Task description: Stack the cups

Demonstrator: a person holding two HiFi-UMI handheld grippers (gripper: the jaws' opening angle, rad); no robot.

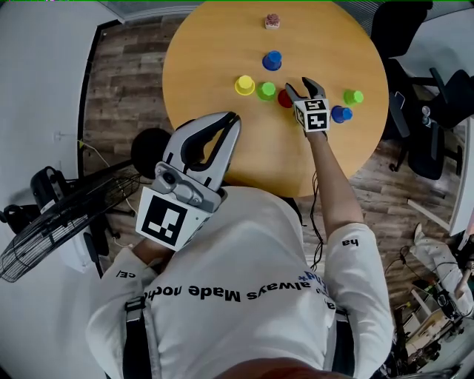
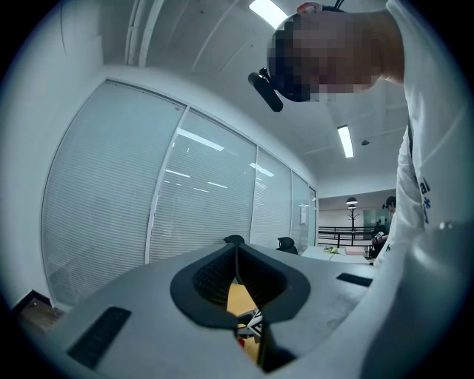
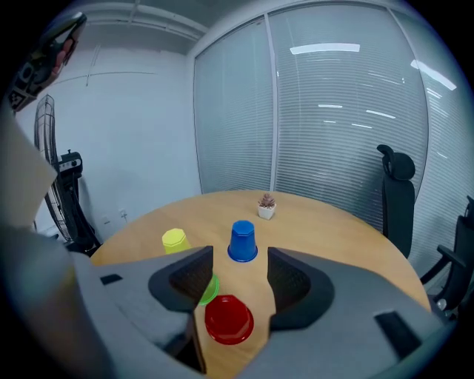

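Red cup [image 3: 229, 320] sits upside down on the worktop [image 1: 215, 52], right between the two jaws of the right tool [image 3: 241, 277]. The jaws are wide apart and do not touch the cup, so this tool holds nothing. I think it is lined up like this so it can close on the red cup and lift it. The left tool [image 1: 232, 117] is shut with nothing in it. It is held up by the person's chest, far from the cups, maybe to stay out of the way. A green cup [image 1: 266, 91] stands just beside the red one, and a yellow cup [image 1: 244, 85] stands next to that. A blue cup [image 1: 272, 60] is farther back. On the other side of the right tool are a second blue cup [image 1: 341, 114] and a second green cup [image 1: 353, 97]. The cups stand mouth down, which should let one drop over another. None is on top of another yet, so the stacking looks like it is just starting. The worktop is round, smooth and made of light wood. A little plant pot [image 1: 272, 21] sits near its far edge. The floor [image 1: 126, 81] is dark wood boards. A fan [image 1: 44, 229] stands on the left, black chairs [image 1: 415, 141] stand on the right, and glass walls with blinds [image 3: 333, 111] go round the room.
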